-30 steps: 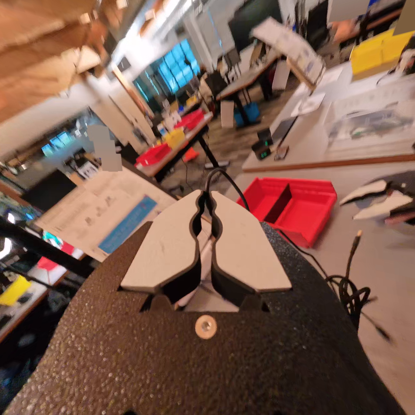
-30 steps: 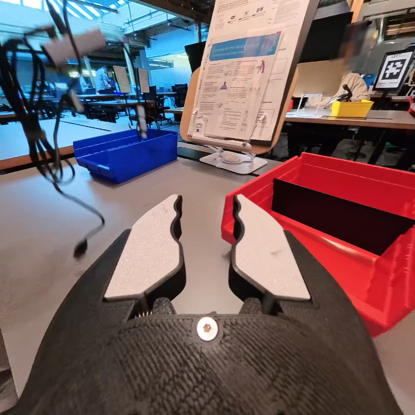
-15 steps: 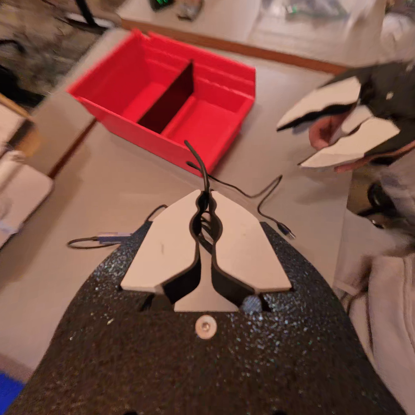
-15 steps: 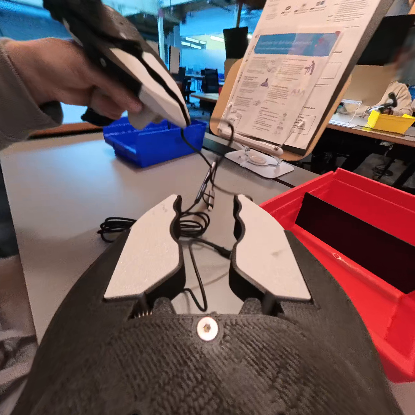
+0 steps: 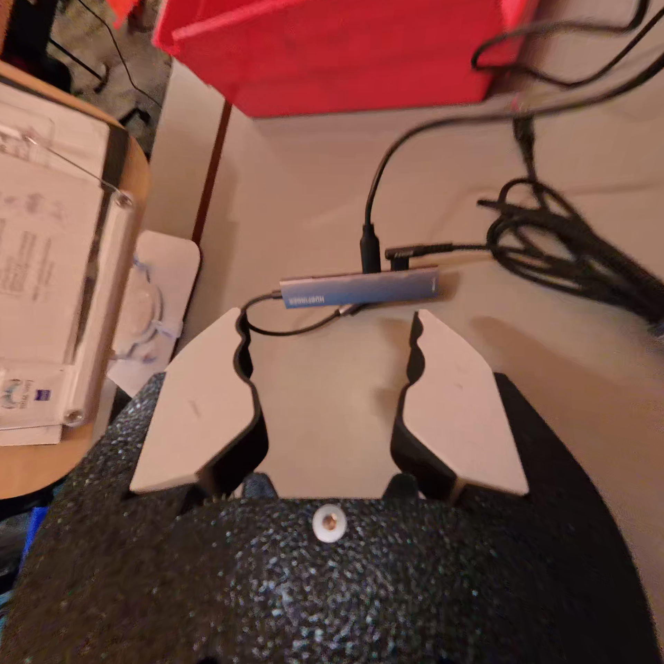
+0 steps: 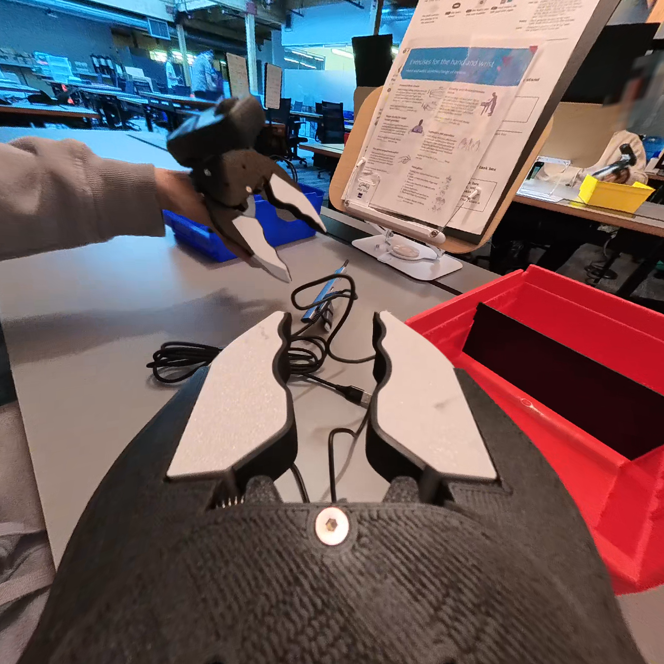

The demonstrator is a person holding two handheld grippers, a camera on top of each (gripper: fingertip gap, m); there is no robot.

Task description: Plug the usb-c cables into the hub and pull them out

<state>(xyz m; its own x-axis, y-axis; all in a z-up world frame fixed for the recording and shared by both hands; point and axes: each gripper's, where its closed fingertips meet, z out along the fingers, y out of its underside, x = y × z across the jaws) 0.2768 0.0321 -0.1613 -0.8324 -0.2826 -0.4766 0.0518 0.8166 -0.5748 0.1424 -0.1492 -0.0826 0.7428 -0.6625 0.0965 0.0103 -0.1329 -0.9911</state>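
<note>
One hub [image 5: 359,291], two cables plugged; left gripper [image 5: 327,316], right gripper [image 6: 328,318] both wide open, empty

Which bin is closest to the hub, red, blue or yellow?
The red bin, on the same table just beyond the hub. The blue bin sits farther off; the yellow bin is on another table.

Each black textured hand-held gripper [image 5: 325,323] has pale grey fingers [image 6: 237,402], one silver screw [image 6: 331,525].
</note>
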